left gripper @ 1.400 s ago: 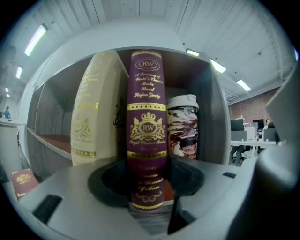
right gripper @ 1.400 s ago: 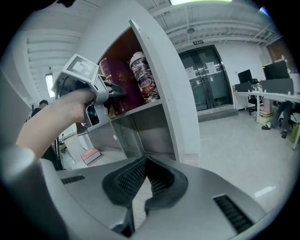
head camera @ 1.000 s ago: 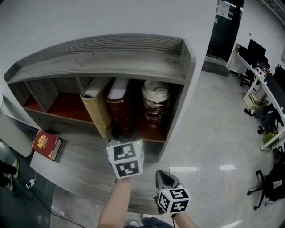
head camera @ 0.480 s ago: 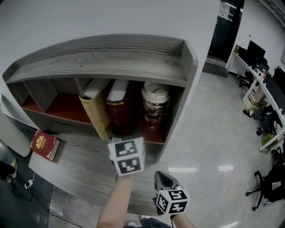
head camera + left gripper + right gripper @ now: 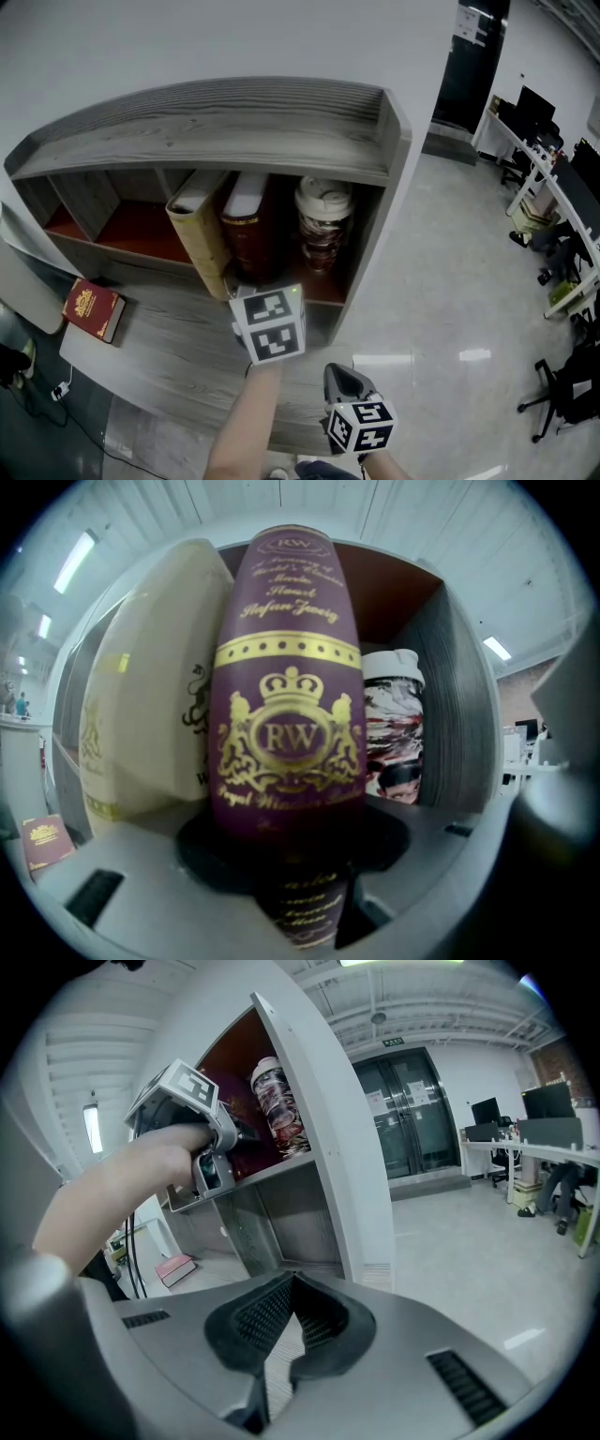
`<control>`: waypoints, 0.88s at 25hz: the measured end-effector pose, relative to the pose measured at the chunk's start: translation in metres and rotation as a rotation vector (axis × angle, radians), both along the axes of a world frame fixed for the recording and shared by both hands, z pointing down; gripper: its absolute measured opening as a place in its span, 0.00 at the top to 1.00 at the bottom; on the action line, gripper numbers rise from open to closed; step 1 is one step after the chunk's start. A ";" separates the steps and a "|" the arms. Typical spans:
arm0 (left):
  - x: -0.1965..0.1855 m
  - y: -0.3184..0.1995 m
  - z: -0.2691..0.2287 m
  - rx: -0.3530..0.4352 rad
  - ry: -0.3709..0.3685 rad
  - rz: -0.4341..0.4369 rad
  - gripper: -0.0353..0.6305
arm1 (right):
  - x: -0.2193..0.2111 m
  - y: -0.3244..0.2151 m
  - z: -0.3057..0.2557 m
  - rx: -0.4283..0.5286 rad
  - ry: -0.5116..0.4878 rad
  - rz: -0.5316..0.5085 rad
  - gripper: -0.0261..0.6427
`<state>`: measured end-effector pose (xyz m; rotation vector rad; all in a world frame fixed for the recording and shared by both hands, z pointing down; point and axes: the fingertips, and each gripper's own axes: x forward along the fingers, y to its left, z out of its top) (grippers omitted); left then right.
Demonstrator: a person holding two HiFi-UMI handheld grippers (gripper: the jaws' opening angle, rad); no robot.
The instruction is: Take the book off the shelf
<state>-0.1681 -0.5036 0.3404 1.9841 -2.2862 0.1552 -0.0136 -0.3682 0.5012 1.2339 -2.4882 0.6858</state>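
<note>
A maroon book (image 5: 246, 225) with gold print stands upright in the grey wooden shelf (image 5: 216, 122), between a leaning cream book (image 5: 199, 234) and a patterned lidded cup (image 5: 323, 220). My left gripper (image 5: 251, 286) reaches into that compartment. In the left gripper view the maroon book's spine (image 5: 286, 714) fills the middle and runs down between the black pads of the left gripper (image 5: 295, 841), which is shut on it. My right gripper (image 5: 342, 380) hangs low in front of the shelf. Its jaws meet, with nothing held, in the right gripper view (image 5: 286, 1321).
A small red book (image 5: 94, 307) lies flat on the lower ledge at the left. The compartment's side wall (image 5: 464, 724) stands just right of the cup (image 5: 394, 728). Polished floor, desks and office chairs (image 5: 562, 234) lie to the right.
The left gripper's marker cube has shifted slightly right and up toward the shelf. The books and the right gripper show no clear movement.
</note>
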 end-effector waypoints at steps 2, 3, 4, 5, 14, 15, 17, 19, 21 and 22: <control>0.000 -0.001 0.000 -0.004 0.000 -0.004 0.64 | 0.000 0.002 0.000 -0.002 0.002 -0.002 0.95; 0.000 -0.001 0.001 -0.007 0.001 -0.005 0.64 | 0.000 0.003 0.001 -0.004 0.003 -0.003 0.95; 0.000 -0.002 0.001 -0.009 0.003 -0.006 0.64 | 0.000 0.004 0.001 -0.005 0.004 -0.004 0.95; 0.000 -0.003 0.001 -0.011 0.004 -0.006 0.64 | 0.000 0.004 0.001 -0.005 0.005 -0.005 0.95; 0.000 -0.003 0.002 -0.029 0.007 -0.006 0.63 | -0.004 0.012 -0.003 0.012 0.014 -0.020 0.95; 0.000 -0.002 0.003 -0.032 0.004 -0.006 0.63 | -0.004 0.013 -0.004 0.014 0.015 -0.020 0.95; 0.001 0.001 0.003 -0.036 0.002 -0.006 0.63 | -0.003 0.016 -0.005 0.017 0.016 -0.020 0.95; 0.001 0.006 0.003 -0.035 0.002 -0.010 0.63 | -0.001 0.019 -0.006 0.018 0.018 -0.017 0.95; 0.002 0.012 0.002 -0.033 0.003 -0.013 0.63 | 0.000 0.022 -0.006 0.018 0.019 -0.015 0.95; 0.002 0.015 0.002 -0.032 0.002 -0.013 0.63 | 0.000 0.023 -0.006 0.017 0.020 -0.016 0.95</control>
